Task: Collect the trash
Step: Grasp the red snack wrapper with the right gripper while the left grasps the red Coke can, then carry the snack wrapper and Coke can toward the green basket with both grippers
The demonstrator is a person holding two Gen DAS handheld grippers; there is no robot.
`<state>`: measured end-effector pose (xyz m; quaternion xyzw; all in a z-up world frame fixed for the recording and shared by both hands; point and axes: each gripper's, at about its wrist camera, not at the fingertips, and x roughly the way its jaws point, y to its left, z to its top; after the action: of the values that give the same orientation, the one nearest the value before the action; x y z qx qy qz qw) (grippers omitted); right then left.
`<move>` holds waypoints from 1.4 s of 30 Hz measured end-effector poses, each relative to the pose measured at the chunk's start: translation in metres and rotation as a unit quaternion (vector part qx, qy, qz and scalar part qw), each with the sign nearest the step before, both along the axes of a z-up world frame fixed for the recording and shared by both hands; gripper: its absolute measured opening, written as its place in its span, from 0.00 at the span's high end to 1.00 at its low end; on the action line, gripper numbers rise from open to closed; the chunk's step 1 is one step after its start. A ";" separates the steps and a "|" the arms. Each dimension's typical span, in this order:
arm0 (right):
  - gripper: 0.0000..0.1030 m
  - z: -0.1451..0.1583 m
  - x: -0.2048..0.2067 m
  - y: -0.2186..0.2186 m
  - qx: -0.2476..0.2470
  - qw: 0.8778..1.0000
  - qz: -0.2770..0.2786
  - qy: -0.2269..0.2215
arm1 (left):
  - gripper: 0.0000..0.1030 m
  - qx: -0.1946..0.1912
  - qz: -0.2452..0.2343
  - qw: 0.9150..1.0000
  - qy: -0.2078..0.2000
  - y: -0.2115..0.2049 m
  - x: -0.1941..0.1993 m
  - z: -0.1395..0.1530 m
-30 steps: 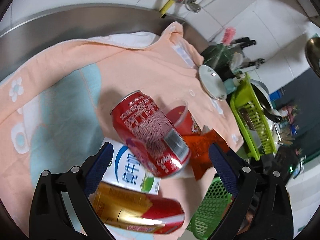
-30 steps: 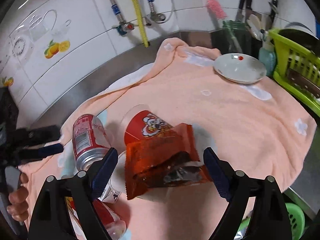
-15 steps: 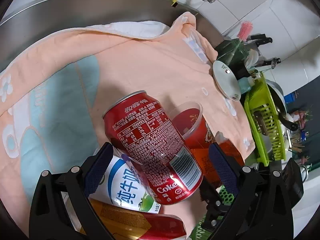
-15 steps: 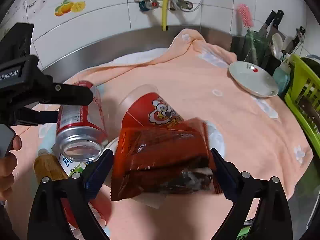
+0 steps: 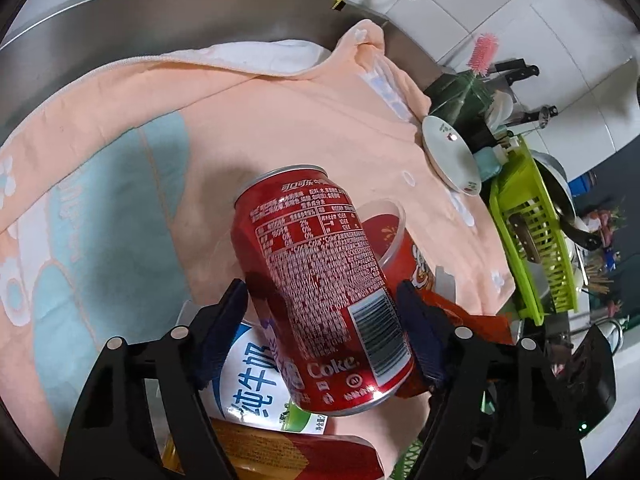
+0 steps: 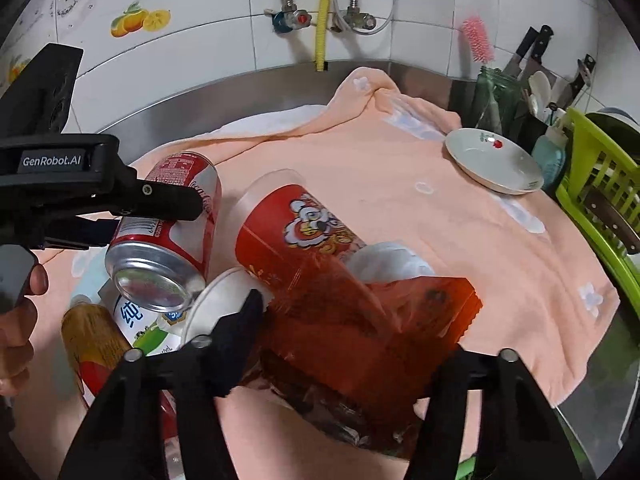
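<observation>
– Closing around the red can [image 5: 320, 272] in the left view: left hand-held gripper [image 5: 320, 296] with jaws part-way in, pads right at the can's sides, no firm squeeze visible yet. Lies tilted, base toward the camera, propped on a milk carton [image 5: 256, 376] over the peach towel [image 5: 280, 120] on the steel tabletop [image 5: 160, 12].

– Looks risky how?

– Smooth, glossy, round metal. Could squirt out of flat pads if pinched off-centre, or roll off the carton's slick printed face. Might also knock the red paper cup [image 5: 400, 240] lying right beside it. Probably dents easily too, being thin-walled.

– And from the right view?

– Closing on the orange snack wrapper [image 6: 380, 320]: right hand-held gripper [image 6: 356, 332] with the crinkly film already buckling between the jaws. Sits at the front of the pile, draped over the cup's lower end, just before a wad of white tissue [image 6: 388, 260].

– Weak points there?

– Thin, slippery, translucent plastic; may slide through or tear at the serrated edge. Could drag the light, tapered cup or the soft tissue along. Worth minding the open end as well, with dark crumbs seemingly inside. Terry towel underneath: soft, loopy, liable to bunch and snag a fingertip.
</observation>
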<state>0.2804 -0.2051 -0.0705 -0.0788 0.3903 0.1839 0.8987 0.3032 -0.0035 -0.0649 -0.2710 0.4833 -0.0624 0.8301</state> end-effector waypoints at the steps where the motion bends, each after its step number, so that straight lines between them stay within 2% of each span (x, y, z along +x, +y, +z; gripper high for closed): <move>1: 0.52 0.001 -0.002 -0.002 0.005 1.000 -0.002 0.000 | 0.33 -0.002 -0.001 1.000 -0.002 0.000 -0.001 0.001; 6: 0.61 0.008 -0.015 -0.011 0.018 1.000 -0.017 -0.013 | 0.38 0.002 -0.013 1.000 -0.019 -0.005 -0.009 0.010; 14: 0.67 0.022 -0.037 -0.028 0.027 0.999 -0.028 -0.028 | 0.39 0.010 -0.026 0.999 -0.038 -0.010 -0.026 0.022; 20: 0.71 0.022 -0.047 -0.034 0.026 0.999 -0.032 -0.027 | 0.39 0.003 -0.032 0.999 -0.042 -0.014 -0.035 0.026; 30: 0.74 0.025 -0.060 -0.045 0.044 0.998 -0.040 -0.029 | 0.39 -0.005 -0.057 0.996 -0.062 -0.025 -0.050 0.041; 33: 0.74 0.020 -0.062 -0.051 0.050 0.998 -0.040 -0.015 | 0.39 -0.006 -0.064 0.996 -0.066 -0.032 -0.053 0.045; 36: 0.73 0.017 -0.066 -0.060 0.078 0.996 -0.039 0.007 | 0.39 -0.006 -0.067 0.996 -0.066 -0.036 -0.055 0.045; 42: 0.73 0.011 -0.081 -0.072 0.077 0.996 -0.046 0.015 | 0.39 -0.007 -0.071 0.995 -0.065 -0.038 -0.057 0.045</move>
<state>0.1990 -0.2776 -0.0593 0.0113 0.3918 0.1734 0.9035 0.2461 -0.0417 -0.0203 -0.2374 0.4461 -0.1416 0.8512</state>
